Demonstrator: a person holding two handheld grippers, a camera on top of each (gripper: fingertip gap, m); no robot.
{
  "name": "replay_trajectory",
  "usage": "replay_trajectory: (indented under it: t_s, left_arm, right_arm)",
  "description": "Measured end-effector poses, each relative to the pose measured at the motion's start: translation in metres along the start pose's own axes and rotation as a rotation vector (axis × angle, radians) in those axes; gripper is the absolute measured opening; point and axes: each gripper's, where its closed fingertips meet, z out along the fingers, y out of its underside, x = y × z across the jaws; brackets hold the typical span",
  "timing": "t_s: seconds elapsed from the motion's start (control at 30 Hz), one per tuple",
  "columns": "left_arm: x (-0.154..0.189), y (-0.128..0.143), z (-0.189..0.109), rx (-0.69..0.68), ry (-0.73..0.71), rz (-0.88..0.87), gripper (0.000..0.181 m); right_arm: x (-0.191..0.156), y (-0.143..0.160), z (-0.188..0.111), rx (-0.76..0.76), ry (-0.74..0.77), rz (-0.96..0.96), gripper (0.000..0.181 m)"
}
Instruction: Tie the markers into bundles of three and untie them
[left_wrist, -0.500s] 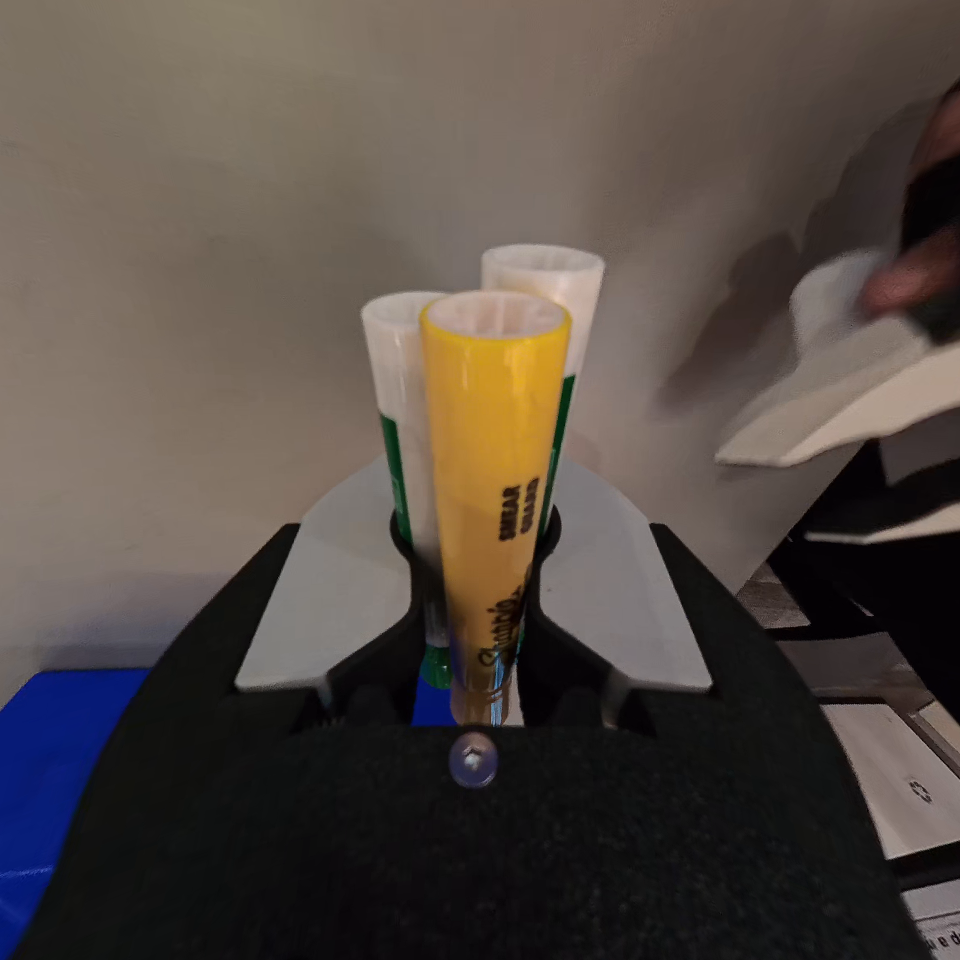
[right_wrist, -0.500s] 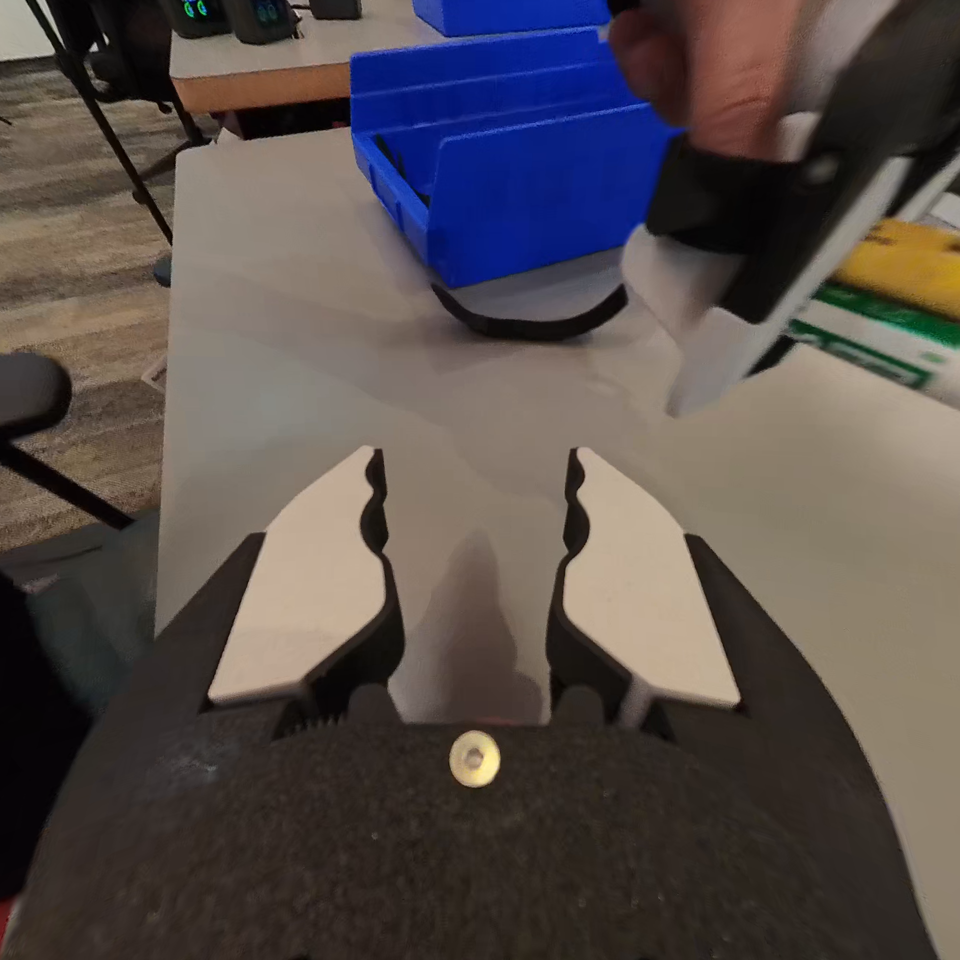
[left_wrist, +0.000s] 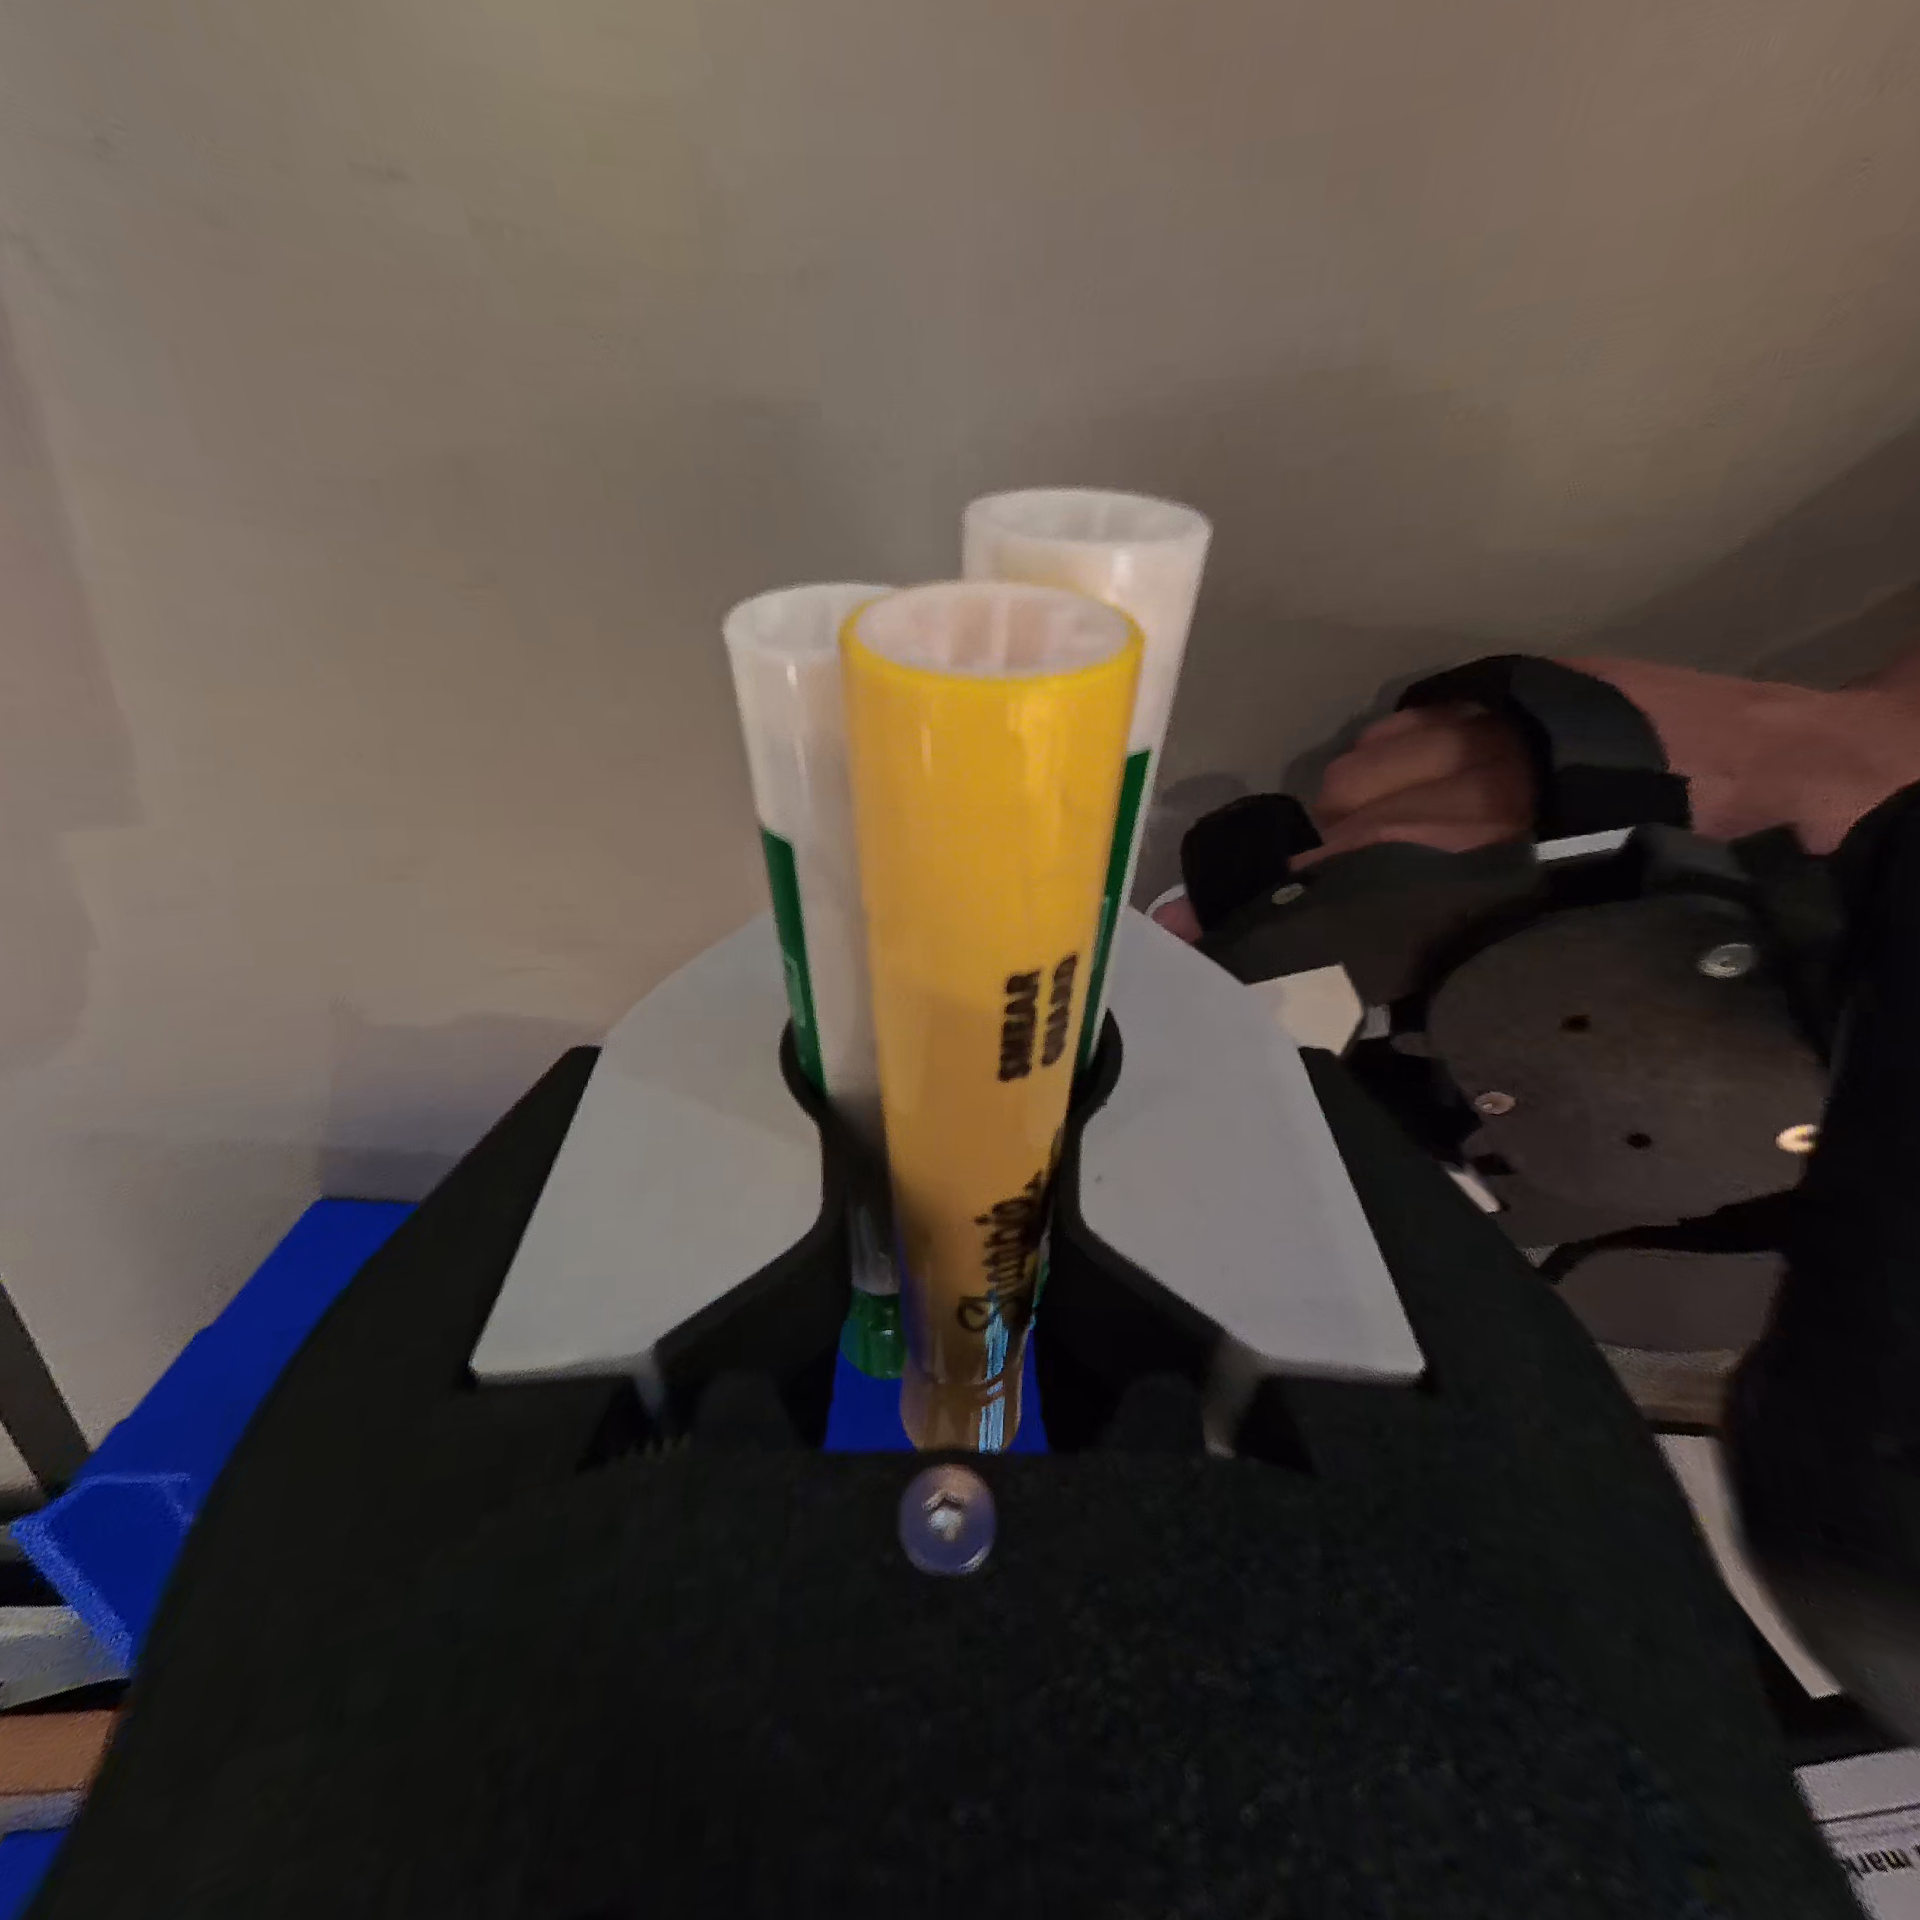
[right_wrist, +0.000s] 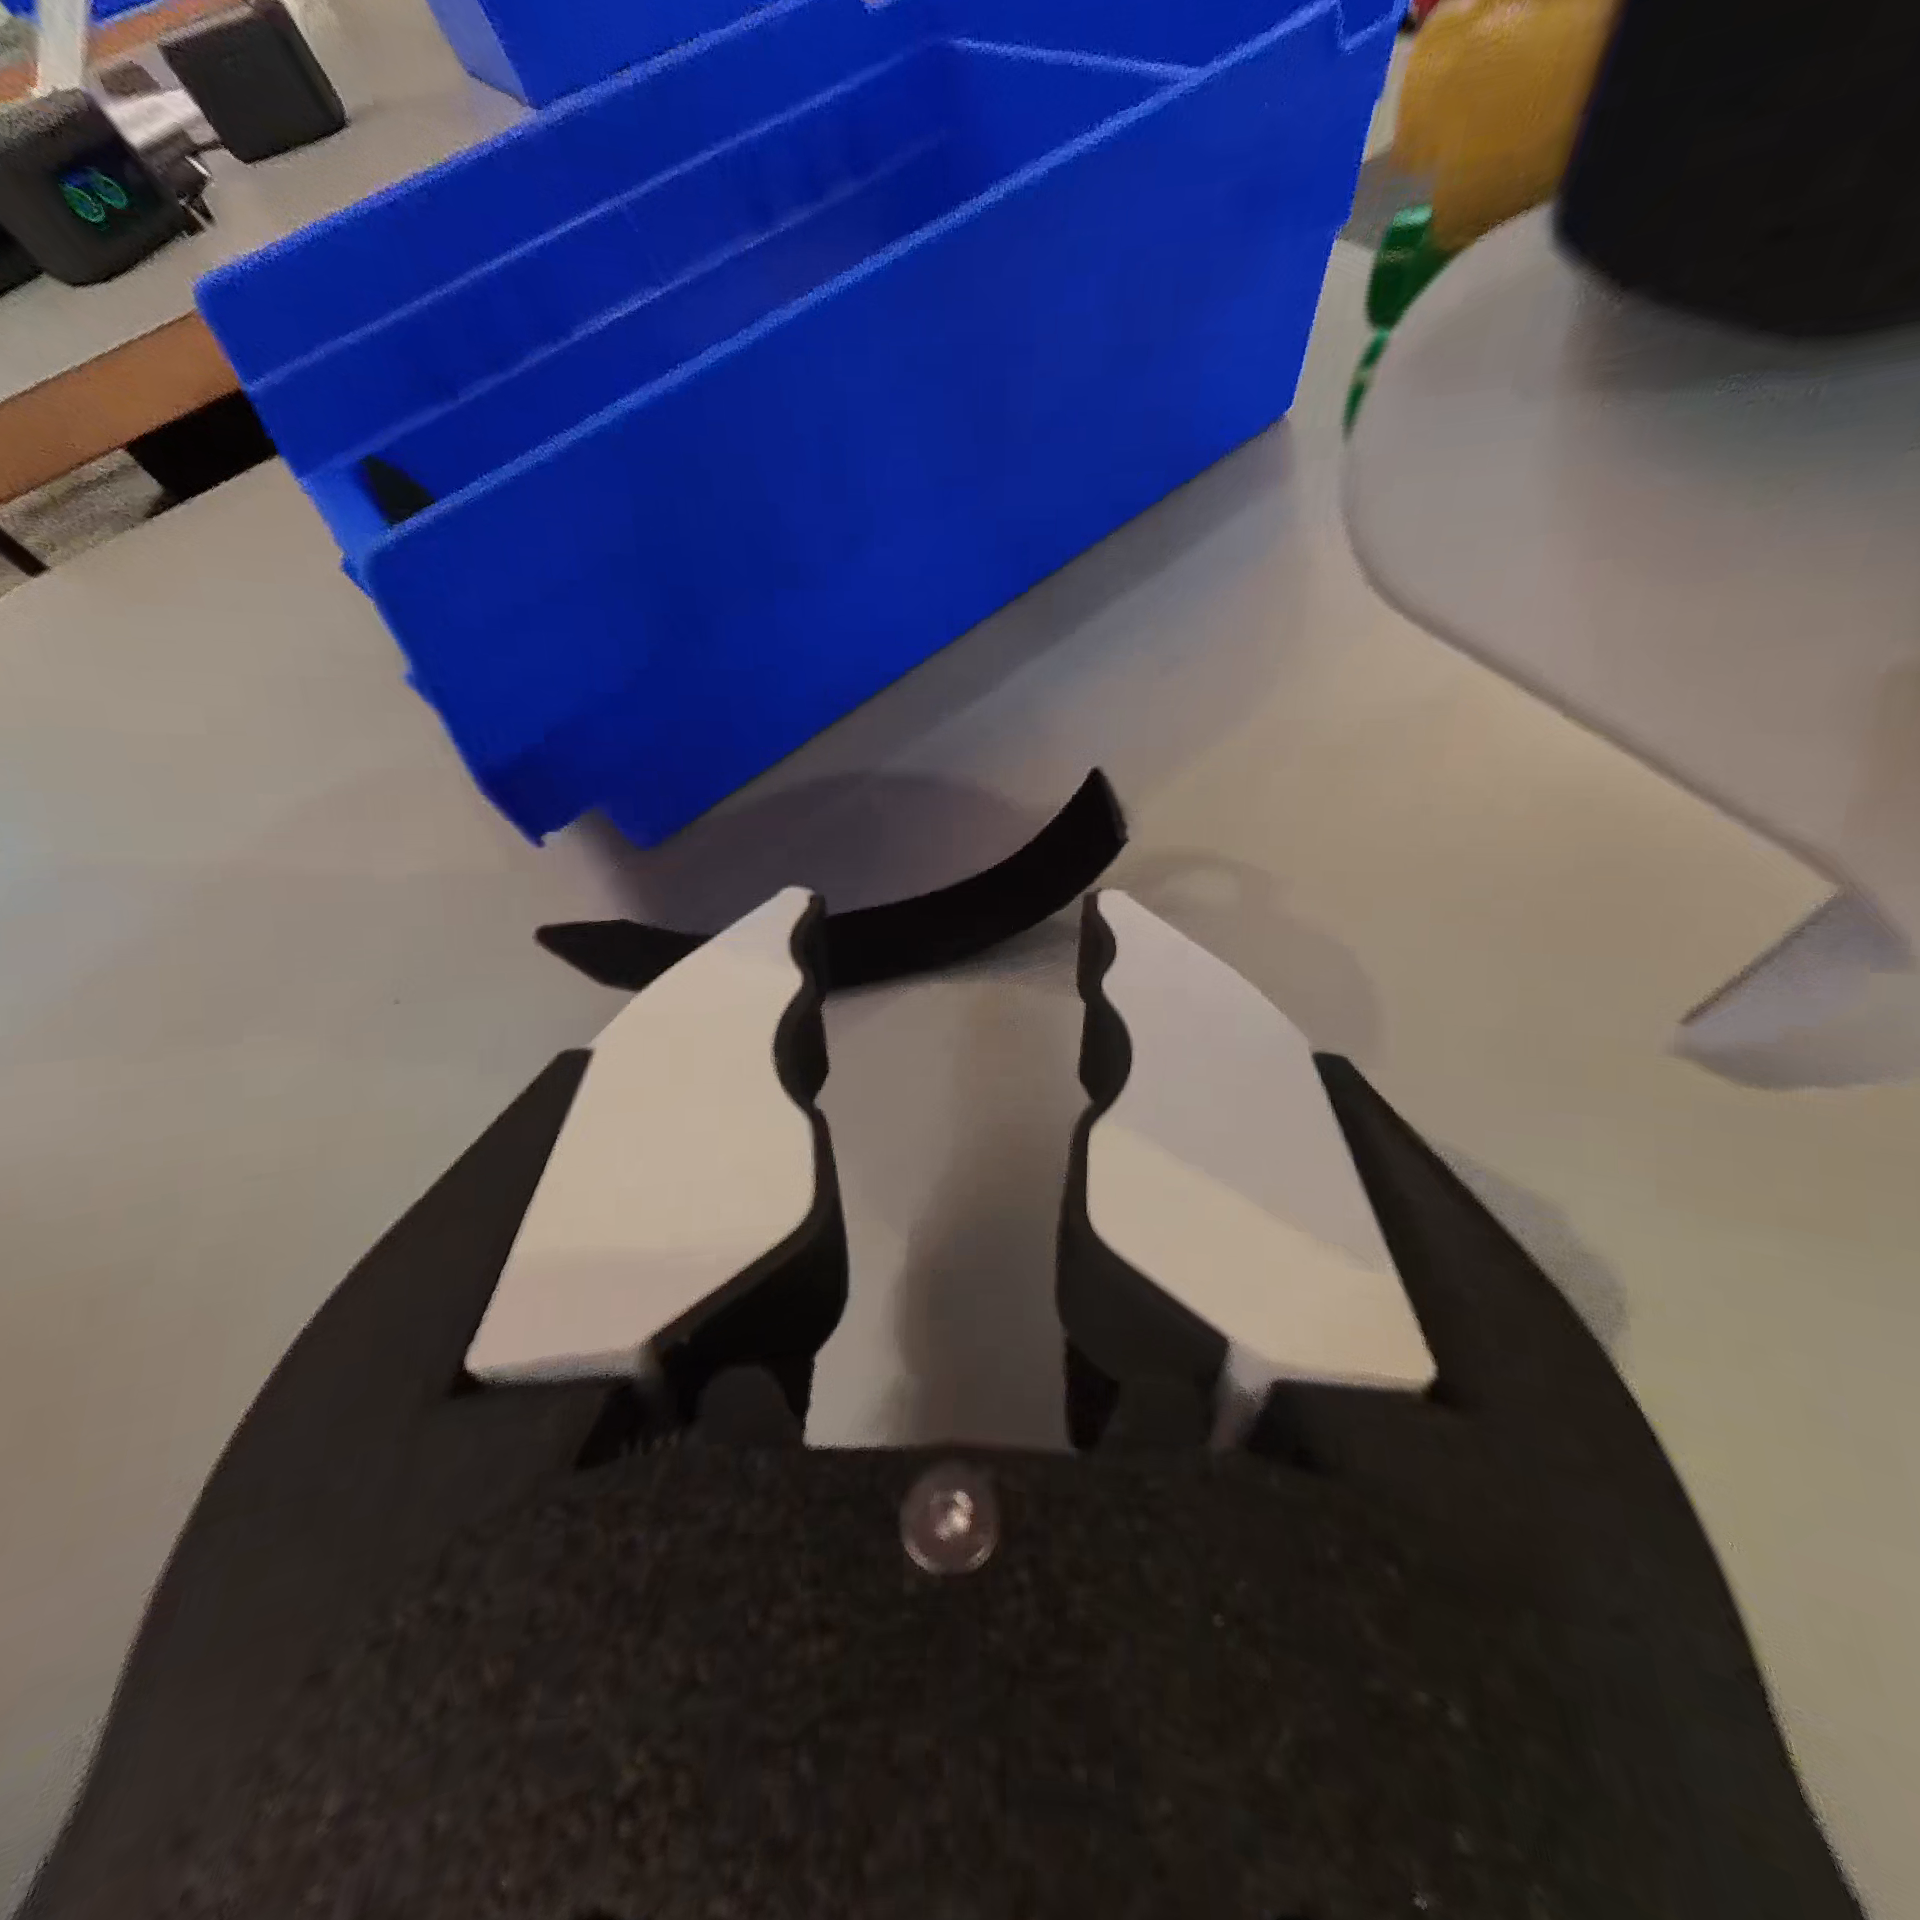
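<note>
Yellow plastic fills the middle of the left wrist view: a yellow marker (left_wrist: 987, 935) and two white markers with green bands (left_wrist: 800, 831) stand bunched together, pinched by the left claw (left_wrist: 951, 1049) and raised in front of a beige wall (left_wrist: 520, 364). Only this view shows a hand (left_wrist: 1423, 779) gripping the right claw's body. The right wrist view alone shows the grey bench (right_wrist: 208, 831), a blue bin (right_wrist: 831, 416) and a curved black strap (right_wrist: 935, 914) lying just before it. The right claw (right_wrist: 951, 935) is spread, empty, its tips at the strap.
</note>
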Motion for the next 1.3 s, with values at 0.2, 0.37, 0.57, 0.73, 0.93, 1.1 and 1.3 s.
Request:
replay_trajectory:
  t_s: [0.2,0.37,0.57,0.73,0.93,1.1,1.3]
  left_arm:
    - [-0.019,-0.001,-0.002,0.010,0.003,0.021,0.043]
    - [-0.028,-0.003,-0.003,0.029,0.009,0.025,0.042]
    - [-0.032,0.000,0.004,0.018,0.003,0.029,0.043]
    - [-0.032,0.004,0.008,0.022,0.014,0.018,0.043]
    - [-0.027,0.011,0.010,0.026,0.021,0.023,0.041]
    - [-0.007,0.012,0.016,0.009,0.050,0.068,0.041]
    - [0.018,0.008,0.020,-0.022,0.089,0.113,0.042]
  right_arm:
    - [0.017,-0.009,0.019,-0.052,0.069,-0.022,0.043]
    - [0.022,-0.002,0.031,-0.120,0.061,0.001,0.041]
    - [0.018,0.003,0.037,-0.175,0.013,0.056,0.003]
    - [0.008,-0.013,-0.005,-0.052,-0.007,-0.077,0.002]
    - [0.023,-0.037,-0.098,0.118,0.022,-0.254,0.002]
    - [0.063,-0.065,-0.178,0.268,0.197,-0.459,0.002]
    - [0.077,-0.087,-0.226,0.373,0.457,-0.893,0.002]
